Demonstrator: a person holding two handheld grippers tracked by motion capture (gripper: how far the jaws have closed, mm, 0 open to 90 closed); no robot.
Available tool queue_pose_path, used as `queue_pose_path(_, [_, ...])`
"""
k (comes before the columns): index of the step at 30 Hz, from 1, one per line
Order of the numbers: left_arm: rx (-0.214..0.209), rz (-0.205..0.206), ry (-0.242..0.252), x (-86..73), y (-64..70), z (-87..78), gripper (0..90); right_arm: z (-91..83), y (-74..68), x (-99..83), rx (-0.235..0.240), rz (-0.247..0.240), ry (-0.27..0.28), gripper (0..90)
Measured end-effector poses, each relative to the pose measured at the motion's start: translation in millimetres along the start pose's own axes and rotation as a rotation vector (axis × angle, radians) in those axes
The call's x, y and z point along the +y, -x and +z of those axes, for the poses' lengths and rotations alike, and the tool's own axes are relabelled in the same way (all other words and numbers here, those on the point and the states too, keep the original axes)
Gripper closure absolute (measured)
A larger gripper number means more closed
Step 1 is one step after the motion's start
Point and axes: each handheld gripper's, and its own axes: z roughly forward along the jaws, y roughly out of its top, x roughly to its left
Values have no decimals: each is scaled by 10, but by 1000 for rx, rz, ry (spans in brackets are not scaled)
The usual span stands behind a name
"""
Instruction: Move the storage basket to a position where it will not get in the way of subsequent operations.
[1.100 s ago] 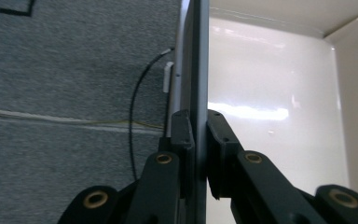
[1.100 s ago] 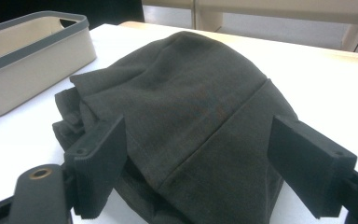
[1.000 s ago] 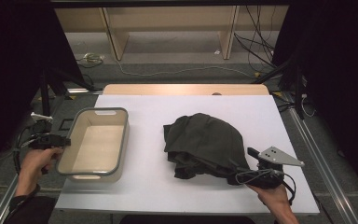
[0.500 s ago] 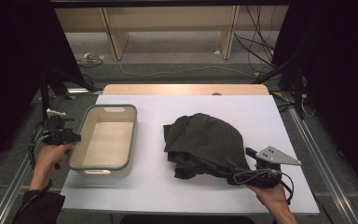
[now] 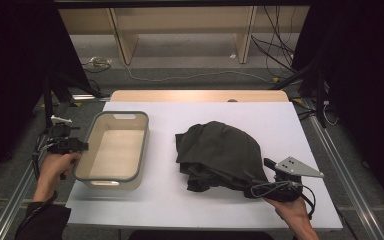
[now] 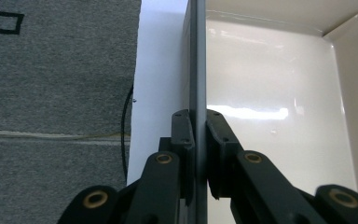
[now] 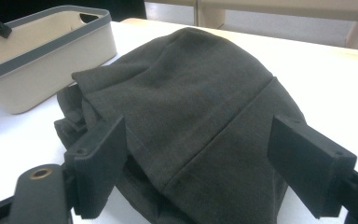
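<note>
Left tool (image 6: 196, 140) clamped on bin (image 5: 111, 150) rim; right tool (image 7: 214, 163) released, jaws straddling garment (image 5: 220, 155) edge, cloth directly ahead

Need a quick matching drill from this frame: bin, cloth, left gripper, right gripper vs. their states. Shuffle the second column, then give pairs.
1. bin
2. dark cloth
3. left gripper
4. right gripper

A. jaws open, spread on either side of fabric
B. crumpled in a heap on the white table
C. empty, beige with a grey rim
D. jaws closed on a rim wall

Pairs: 1-C, 2-B, 3-D, 4-A
</note>
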Motion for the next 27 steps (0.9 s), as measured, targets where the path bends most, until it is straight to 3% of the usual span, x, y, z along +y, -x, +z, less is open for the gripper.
queue_pose_path(6, [-2, -5, -3, -4, -2, -4, 814, -19, 13, -5, -1, 1, 4, 207])
queue_pose_path(10, [-24, -39, 52, 18, -6, -59, 635, -20, 12, -4, -3, 0, 2, 207])
queue_pose_path(14, [-38, -38, 88, 40, 46, -109, 446, -22, 6, -3, -1, -1, 5, 208])
queue_pose_path(16, [-30, -37, 110, 66, 125, -143, 363, -21, 10, -5, -4, -2, 4, 207])
queue_pose_path(20, [-48, -40, 144, 95, 250, -183, 287, -25, 14, -6, -4, 6, 2, 207])
queue_pose_path(22, [-57, -36, 144, 103, 290, -189, 274, -26, 16, -8, -5, 2, 1, 207])
queue_pose_path(23, [-86, -24, 130, 113, 381, -187, 255, -29, 13, -7, -5, 6, 1, 207])
queue_pose_path(25, [-99, -13, 114, 115, 425, -186, 246, -28, 14, -7, -5, 6, 1, 208])
queue_pose_path(27, [-128, 15, 95, 110, 556, -165, 245, -26, 17, -8, -7, 1, -1, 208])
